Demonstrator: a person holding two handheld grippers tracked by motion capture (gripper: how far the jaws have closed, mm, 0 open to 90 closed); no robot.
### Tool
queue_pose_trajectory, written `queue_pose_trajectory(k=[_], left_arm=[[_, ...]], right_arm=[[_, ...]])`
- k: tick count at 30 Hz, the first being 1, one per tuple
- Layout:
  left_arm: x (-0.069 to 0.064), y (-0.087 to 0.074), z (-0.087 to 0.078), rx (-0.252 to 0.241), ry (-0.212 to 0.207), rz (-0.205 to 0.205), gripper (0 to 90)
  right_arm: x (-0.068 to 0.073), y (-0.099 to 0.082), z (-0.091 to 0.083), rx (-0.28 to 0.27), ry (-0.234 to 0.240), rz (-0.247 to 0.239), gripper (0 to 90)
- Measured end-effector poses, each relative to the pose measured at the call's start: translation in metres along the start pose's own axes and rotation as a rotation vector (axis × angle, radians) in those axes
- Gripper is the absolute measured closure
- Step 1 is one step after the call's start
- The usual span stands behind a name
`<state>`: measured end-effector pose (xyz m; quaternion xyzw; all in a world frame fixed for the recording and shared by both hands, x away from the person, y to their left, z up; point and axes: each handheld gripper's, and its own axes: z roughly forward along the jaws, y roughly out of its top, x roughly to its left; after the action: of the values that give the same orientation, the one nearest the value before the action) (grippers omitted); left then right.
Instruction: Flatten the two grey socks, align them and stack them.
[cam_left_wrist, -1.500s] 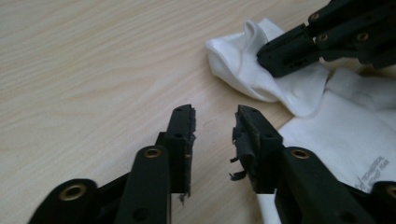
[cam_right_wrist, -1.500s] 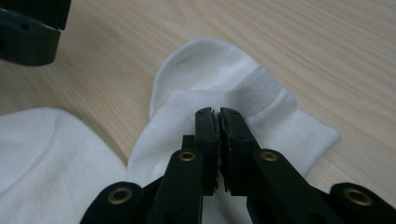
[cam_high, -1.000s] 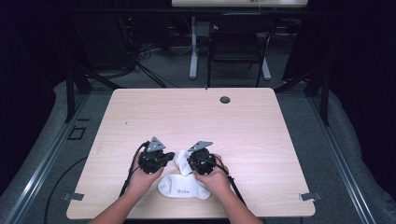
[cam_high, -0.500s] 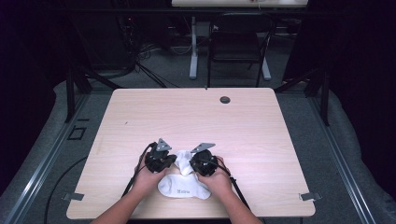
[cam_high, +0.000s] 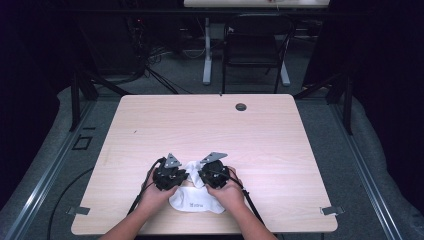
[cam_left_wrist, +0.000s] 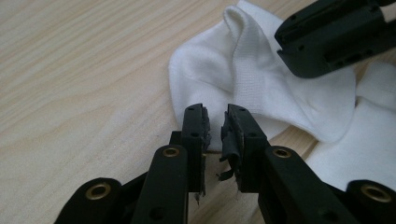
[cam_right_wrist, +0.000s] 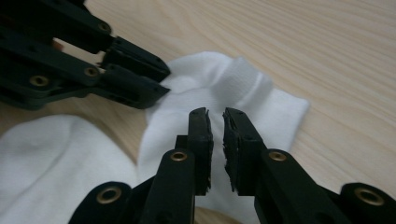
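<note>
Wooden table (cam_high: 280, 135), white sock (cam_high: 196, 200), parted grippers

Your sock (cam_high: 196, 200) lies on the counter (cam_high: 280, 150) near its front edge, between your two hands. Your left gripper (cam_high: 171, 175) sits at the sock's left end, your right gripper (cam_high: 212, 172) just beside it at the right, both over its far part. A chair (cam_high: 255, 47) stands on the floor behind the counter.
</note>
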<state>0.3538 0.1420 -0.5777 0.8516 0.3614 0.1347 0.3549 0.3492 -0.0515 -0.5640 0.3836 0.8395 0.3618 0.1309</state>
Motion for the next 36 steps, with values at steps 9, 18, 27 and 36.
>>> queue_pose_trajectory(k=[9,18,27,36], left_arm=[[0.003,-0.003,0.000,-0.016,0.000,-0.028,87.2],[0.004,-0.003,0.000,-0.018,-0.001,-0.025,87.9],[0.004,-0.003,0.000,-0.020,-0.006,-0.031,88.3],[0.006,-0.005,-0.001,-0.029,-0.020,-0.040,88.5]], right_arm=[[0.021,0.004,0.001,-0.022,0.046,-0.026,71.0],[0.030,0.002,0.012,-0.003,0.004,-0.062,63.8],[0.028,0.003,0.008,0.002,-0.022,-0.061,88.7],[0.020,0.007,-0.009,-0.049,-0.022,-0.025,89.9]])
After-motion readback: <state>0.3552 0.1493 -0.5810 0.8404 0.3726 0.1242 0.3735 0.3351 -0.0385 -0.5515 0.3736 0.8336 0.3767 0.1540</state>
